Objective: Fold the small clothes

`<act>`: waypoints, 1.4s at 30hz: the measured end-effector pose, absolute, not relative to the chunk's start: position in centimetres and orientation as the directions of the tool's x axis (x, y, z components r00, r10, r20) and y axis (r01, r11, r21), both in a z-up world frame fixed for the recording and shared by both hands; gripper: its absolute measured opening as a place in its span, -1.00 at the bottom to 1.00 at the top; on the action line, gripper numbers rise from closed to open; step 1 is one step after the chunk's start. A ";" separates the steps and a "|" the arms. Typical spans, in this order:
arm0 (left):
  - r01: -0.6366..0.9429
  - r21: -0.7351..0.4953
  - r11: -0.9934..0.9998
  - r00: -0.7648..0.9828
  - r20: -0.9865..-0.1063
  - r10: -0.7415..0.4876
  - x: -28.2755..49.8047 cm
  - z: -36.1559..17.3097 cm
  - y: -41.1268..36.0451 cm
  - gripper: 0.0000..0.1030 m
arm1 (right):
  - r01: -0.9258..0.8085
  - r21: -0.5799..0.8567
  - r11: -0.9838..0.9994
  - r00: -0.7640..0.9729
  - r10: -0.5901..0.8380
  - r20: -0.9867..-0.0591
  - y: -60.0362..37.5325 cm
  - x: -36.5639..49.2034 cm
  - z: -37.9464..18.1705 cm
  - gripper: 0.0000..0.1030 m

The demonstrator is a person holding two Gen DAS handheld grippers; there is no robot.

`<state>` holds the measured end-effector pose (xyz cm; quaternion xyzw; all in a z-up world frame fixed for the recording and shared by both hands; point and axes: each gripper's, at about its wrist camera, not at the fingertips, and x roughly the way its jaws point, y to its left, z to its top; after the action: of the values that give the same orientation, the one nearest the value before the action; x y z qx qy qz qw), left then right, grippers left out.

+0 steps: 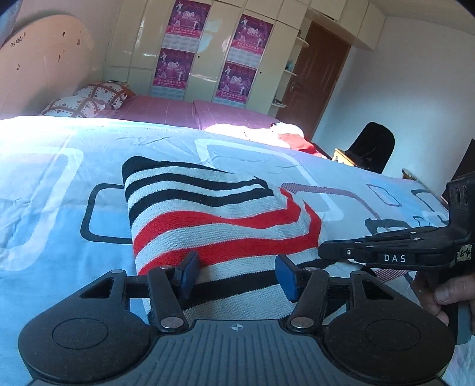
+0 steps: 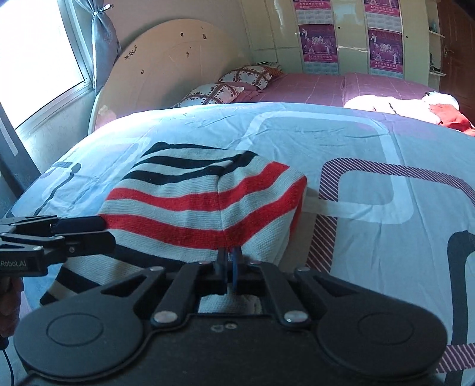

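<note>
A striped knitted garment (image 1: 213,219), banded in black, white and red, is spread on a pale blue bedspread (image 1: 59,166) printed with rounded rectangles. The garment is seen partly doubled over, its near edge raised off the bedspread.

In the right wrist view, the right gripper (image 2: 228,261) is closed tight on the near edge of the garment (image 2: 204,196), with the knit pinched between its blue pads and lifted into a hump just ahead of them. A little white cloth is also seen behind the pads, within the frame of the tool.

In the left wrist view, the left gripper (image 1: 237,276) is held with its jaws standing apart. The garment's edge lies between and under the blue pads (image 1: 286,277), but the pads are not seen pressing on it. The right gripper (image 1: 341,252) is seen from the side at the garment's right edge, and a hand (image 1: 439,294) is wrapped around its handle.

Further back, two patterned pillows (image 2: 237,81) lie on a pink sheet (image 2: 326,86), and a red and white heap of clothes (image 2: 430,107) lies at the far right of the bed. Wardrobe doors (image 1: 136,38) with purple posters (image 1: 184,17) are seen behind.
</note>
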<state>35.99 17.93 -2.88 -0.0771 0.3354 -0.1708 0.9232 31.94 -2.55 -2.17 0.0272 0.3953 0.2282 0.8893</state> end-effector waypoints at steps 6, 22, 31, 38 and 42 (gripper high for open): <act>0.257 -0.133 0.957 0.745 -0.604 -0.284 31.3 -2.3 18.3 0.10 | -0.441 0.146 0.885 0.594 0.410 -0.692 -3.4 27.2 -1.3 -0.75; 0.164 -0.090 0.982 0.812 -0.554 -0.186 19.8 1.7 17.3 0.72 | -0.363 0.238 0.901 0.647 0.428 -0.631 -9.2 18.3 3.7 0.07; 0.145 -0.037 0.989 0.843 -0.518 -0.143 8.8 7.2 11.6 1.00 | -0.303 0.145 0.942 0.739 0.328 -0.589 -12.3 5.9 7.5 0.99; 0.129 -0.031 0.991 0.870 -0.475 -0.128 1.3 8.9 8.8 1.00 | -0.292 0.103 0.951 0.780 0.299 -0.550 -13.7 -0.5 9.6 0.99; 0.116 -0.070 0.991 0.875 -0.465 -0.135 -1.5 9.2 8.2 1.00 | -0.289 0.087 0.953 0.796 0.290 -0.532 -14.1 -2.9 10.2 0.99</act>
<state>-1.53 8.22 9.21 -0.0202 0.2414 -0.0649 0.9680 -2.90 -14.14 10.20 0.0006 0.2806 0.1528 0.9476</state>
